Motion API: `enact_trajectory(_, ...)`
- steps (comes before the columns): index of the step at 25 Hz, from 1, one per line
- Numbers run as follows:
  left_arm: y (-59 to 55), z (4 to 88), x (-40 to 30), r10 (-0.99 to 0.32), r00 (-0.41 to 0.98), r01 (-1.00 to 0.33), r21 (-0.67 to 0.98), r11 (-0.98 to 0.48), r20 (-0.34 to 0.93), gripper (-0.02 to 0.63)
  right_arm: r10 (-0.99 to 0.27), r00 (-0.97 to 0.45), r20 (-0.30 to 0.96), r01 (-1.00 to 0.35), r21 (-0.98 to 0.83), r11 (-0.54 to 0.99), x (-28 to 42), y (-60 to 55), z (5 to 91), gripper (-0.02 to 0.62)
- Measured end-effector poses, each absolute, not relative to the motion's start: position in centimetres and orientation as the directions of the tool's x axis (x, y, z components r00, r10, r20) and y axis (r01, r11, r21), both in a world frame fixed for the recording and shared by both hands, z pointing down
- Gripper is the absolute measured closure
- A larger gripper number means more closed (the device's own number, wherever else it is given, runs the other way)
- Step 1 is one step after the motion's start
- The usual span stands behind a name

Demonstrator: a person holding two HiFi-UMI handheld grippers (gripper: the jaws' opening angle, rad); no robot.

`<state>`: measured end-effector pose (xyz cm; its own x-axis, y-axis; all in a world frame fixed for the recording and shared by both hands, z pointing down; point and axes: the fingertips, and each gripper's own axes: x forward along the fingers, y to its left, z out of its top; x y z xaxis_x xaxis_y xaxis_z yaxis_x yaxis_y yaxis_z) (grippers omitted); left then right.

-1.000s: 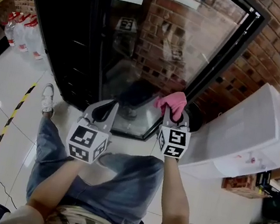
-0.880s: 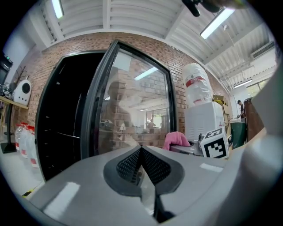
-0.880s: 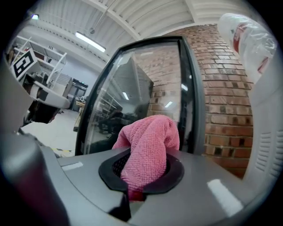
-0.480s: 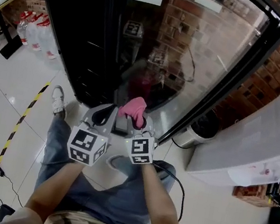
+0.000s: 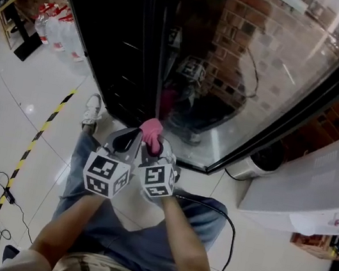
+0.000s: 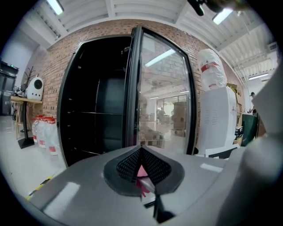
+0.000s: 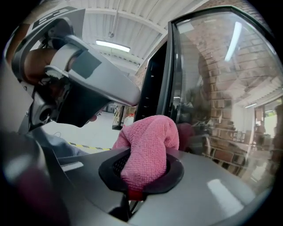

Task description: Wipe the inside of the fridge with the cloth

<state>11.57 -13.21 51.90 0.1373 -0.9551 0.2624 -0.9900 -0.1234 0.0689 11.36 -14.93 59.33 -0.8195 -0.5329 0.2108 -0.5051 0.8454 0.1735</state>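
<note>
Cloth (image 7: 148,150): pink, clamped between the right gripper (image 7: 142,174) jaws, bulging above them at frame centre.
Left gripper (image 6: 140,152): jaws together, tips meeting.

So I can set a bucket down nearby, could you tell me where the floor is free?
Bare tile lies between the striped tape and the fridge, and between the person's jeans and the white cabinet, though a black cable loops there. Crowded: the bin beside the glass door, the bottles at far left.

Head view looks steeply down; both gripper views face forward, sharing the fridge's glass door (image 6: 161,101).
</note>
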Motion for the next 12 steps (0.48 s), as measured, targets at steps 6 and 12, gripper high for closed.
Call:
enact_trajectory(6, -14.0, 52.9, 13.1, -0.949, 0.168, -0.986, 0.066, -0.156, 0.267, 0.617, -0.576, -0.78, 0.243, -0.553, 0.16, 0.817, 14.2, -16.5, 60.8, 0.571)
enact_trajectory(12, -14.4, 53.9, 15.2, -0.94, 0.192, -0.981, 0.077, -0.177, 0.282, 0.617, -0.636, -0.729, 0.253, -0.606, 0.192, 0.772, 18.2, -17.5, 61.5, 0.571)
